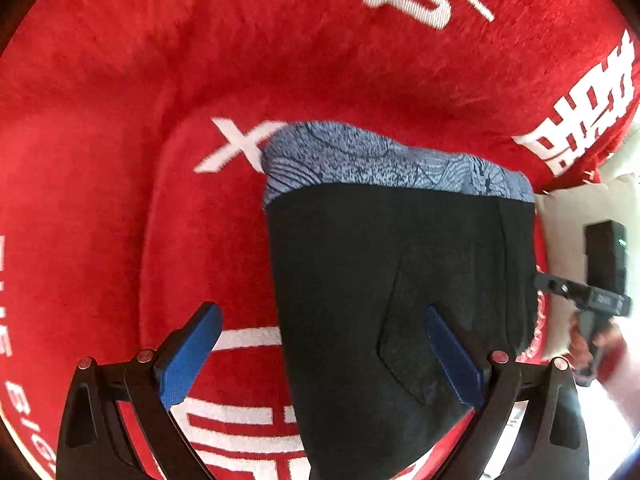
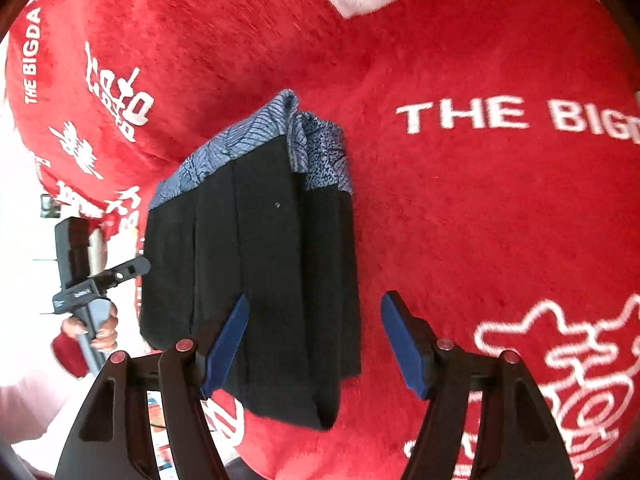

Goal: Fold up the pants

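The black pants (image 1: 380, 280) lie folded into a compact stack on the red plush blanket (image 1: 120, 120), with a blue patterned band (image 1: 380, 160) along the far end. They also show in the right wrist view (image 2: 256, 272), band (image 2: 240, 140) at the far end. My left gripper (image 1: 320, 356) is open and empty, hovering over the stack's near left part. My right gripper (image 2: 316, 340) is open and empty above the stack's near right edge. The right gripper's body (image 1: 600, 288) shows at the left view's right side; the left gripper's body (image 2: 88, 280) shows at the right view's left side.
The red blanket (image 2: 480, 200) carries white lettering and symbols and covers the whole surface. Its edge falls off beside the pants, where a bright white area (image 2: 24, 240) shows. A hand (image 2: 100, 328) grips the other handle there.
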